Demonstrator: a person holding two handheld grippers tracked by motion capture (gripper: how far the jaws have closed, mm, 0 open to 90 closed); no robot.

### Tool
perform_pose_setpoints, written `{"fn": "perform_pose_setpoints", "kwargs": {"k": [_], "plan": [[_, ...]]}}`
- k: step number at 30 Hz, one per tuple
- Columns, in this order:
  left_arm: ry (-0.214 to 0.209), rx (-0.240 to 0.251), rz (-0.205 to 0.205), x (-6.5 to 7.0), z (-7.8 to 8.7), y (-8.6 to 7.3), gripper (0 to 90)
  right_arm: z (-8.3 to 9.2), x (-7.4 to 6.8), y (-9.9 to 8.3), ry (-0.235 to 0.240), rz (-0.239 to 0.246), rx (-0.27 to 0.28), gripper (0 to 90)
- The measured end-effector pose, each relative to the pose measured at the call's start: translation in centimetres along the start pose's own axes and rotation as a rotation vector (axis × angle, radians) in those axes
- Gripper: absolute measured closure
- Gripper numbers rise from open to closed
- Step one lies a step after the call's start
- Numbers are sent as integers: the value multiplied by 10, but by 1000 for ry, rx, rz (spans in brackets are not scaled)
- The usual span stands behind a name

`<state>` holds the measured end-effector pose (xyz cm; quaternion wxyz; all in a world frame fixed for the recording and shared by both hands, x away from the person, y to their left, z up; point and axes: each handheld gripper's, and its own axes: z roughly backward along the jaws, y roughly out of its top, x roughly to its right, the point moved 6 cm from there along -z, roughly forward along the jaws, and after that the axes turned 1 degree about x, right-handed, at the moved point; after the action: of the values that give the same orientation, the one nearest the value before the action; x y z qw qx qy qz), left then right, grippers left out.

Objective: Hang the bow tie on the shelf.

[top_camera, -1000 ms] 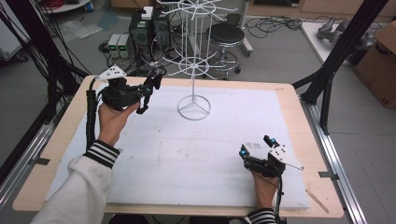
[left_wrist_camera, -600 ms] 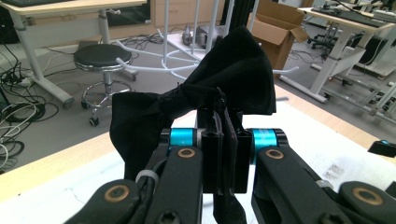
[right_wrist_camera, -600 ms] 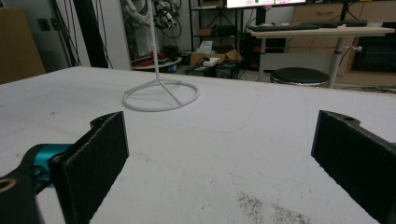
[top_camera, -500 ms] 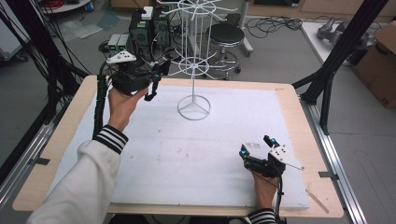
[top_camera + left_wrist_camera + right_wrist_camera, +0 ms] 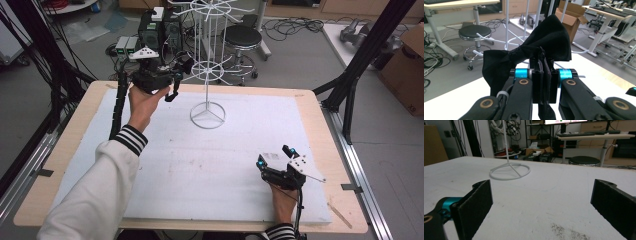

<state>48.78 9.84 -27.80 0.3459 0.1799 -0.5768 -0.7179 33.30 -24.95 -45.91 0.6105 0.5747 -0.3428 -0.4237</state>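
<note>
A black bow tie (image 5: 536,47) is pinched by its knot between the jaws of my left gripper (image 5: 545,62), which is shut on it. In the high view my left gripper (image 5: 179,76) is held in the air at the table's far left. The bow tie (image 5: 184,67) sits just left of the lower ring of a white wire rack (image 5: 207,85). The rack's white arms (image 5: 506,32) show right behind the tie. My right gripper (image 5: 274,156) rests on the white mat near the front right, open, with nothing between its pads (image 5: 477,202). It faces the rack's base ring (image 5: 510,171).
A white mat (image 5: 200,160) covers the wooden table (image 5: 80,125). Black frame posts (image 5: 360,65) stand at the right edge. A stool (image 5: 244,37), cables and boxes stand on the floor beyond the far edge.
My left gripper has risen and moved right and farther back with the bow tie, closing in on the rack's lower ring. The right gripper has stayed put.
</note>
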Motion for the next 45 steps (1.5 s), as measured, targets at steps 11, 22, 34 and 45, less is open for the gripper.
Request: {"fn": "perform_pose_setpoints", "kwargs": {"k": [11, 22, 34, 45], "plan": [[-19, -9, 0, 6, -20, -1, 864, 0, 1, 0, -1, -1, 6, 30], [-31, -16, 3, 11, -30, -4, 863, 0, 1, 0, -2, -4, 4, 30], [-47, -28, -26, 14, -31, -5, 619, 0, 1, 0, -4, -4, 4, 30], [-66, 31, -78, 18, -9, -12, 224, 0, 0, 0, -4, -4, -1, 30]]}}
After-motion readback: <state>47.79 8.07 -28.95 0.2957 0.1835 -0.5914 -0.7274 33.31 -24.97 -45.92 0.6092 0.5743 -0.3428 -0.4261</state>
